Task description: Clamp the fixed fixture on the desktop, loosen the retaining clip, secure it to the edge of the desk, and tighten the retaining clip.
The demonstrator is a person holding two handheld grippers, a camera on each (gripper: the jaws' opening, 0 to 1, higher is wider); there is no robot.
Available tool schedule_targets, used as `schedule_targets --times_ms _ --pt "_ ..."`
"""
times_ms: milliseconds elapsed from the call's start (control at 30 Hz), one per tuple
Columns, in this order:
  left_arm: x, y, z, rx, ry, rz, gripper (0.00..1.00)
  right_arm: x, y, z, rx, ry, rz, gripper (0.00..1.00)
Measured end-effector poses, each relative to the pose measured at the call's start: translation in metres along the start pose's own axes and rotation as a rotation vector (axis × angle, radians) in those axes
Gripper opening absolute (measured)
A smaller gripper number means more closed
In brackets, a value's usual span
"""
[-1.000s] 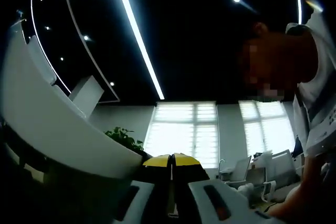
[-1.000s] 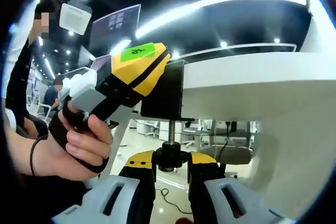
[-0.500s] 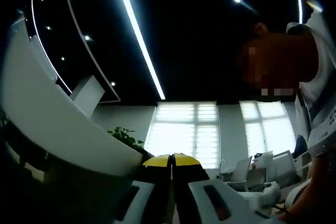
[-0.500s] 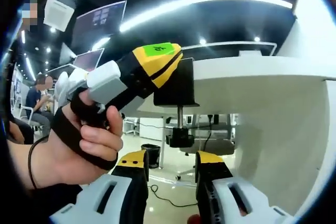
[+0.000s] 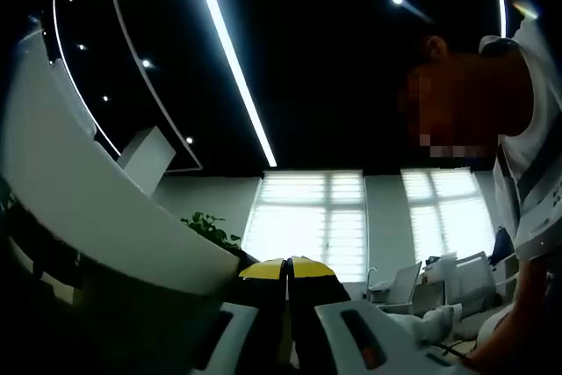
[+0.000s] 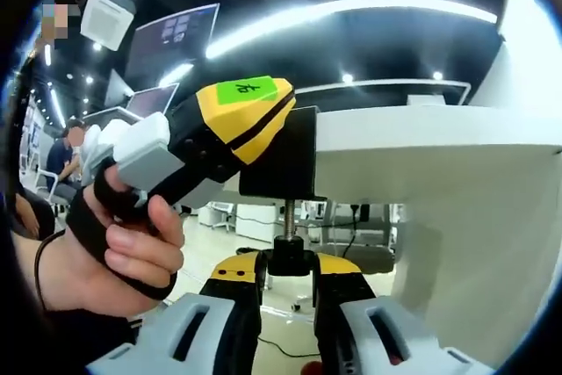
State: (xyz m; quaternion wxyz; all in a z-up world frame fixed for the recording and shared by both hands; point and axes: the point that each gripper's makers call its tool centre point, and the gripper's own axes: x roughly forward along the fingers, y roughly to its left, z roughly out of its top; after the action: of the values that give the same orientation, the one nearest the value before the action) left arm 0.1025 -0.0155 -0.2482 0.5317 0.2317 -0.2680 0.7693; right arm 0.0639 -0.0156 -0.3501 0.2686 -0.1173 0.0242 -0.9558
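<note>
The black fixture (image 6: pixel 281 154) sits on the edge of the white desk (image 6: pixel 421 142). Its threaded screw (image 6: pixel 288 214) hangs below the edge and ends in a black knob (image 6: pixel 290 255). My right gripper (image 6: pixel 288 270) reaches up from below, and its yellow-tipped jaws are shut on that knob. My left gripper (image 6: pixel 277 113), yellow with a green label, comes in from the left in a person's hand (image 6: pixel 123 243) and grips the fixture's body. In the left gripper view the left gripper (image 5: pixel 287 267) has its jaws together beside the desk's white rim (image 5: pixel 79 199).
The ceiling holds long light strips (image 5: pixel 233 59). Bright windows (image 5: pixel 307 221), a plant (image 5: pixel 211 230) and office chairs lie far off. A person's torso (image 5: pixel 527 182) stands close on the right of the left gripper view. Open floor (image 6: pixel 228 256) shows under the desk, and another person sits far left (image 6: pixel 66 160).
Half a second ago my right gripper was open and drawn back below the knob. It has come up and shut on the knob again. The left gripper view is nearly unchanged.
</note>
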Motion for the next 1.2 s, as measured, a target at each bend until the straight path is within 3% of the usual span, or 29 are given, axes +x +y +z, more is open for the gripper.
schedule_targets --times_ms 267,400,533,600,667,767,1200 --pt "0.000 0.000 0.001 0.005 0.000 0.001 0.01 0.002 -0.001 -0.004 -0.023 0.020 0.172 0.18" --pt "-0.001 0.000 0.000 0.012 0.008 -0.001 0.01 0.004 -0.002 -0.004 -0.029 0.023 0.190 0.18" --pt "-0.001 0.001 0.001 -0.005 0.000 -0.001 0.01 0.002 0.000 -0.012 -0.038 0.068 0.125 0.26" --pt "-0.001 0.001 0.000 -0.003 0.000 0.001 0.01 -0.003 -0.012 -0.016 -0.101 0.147 -0.007 0.31" --pt "-0.001 0.001 0.000 0.003 0.007 0.002 0.01 -0.006 -0.010 -0.001 -0.049 0.089 -0.065 0.30" --pt "-0.002 0.001 0.001 0.002 0.007 0.002 0.01 -0.009 -0.008 0.005 0.052 0.092 -0.140 0.30" --pt "-0.002 0.002 0.004 -0.001 -0.013 0.009 0.01 0.008 0.001 0.006 0.073 0.045 -0.142 0.30"
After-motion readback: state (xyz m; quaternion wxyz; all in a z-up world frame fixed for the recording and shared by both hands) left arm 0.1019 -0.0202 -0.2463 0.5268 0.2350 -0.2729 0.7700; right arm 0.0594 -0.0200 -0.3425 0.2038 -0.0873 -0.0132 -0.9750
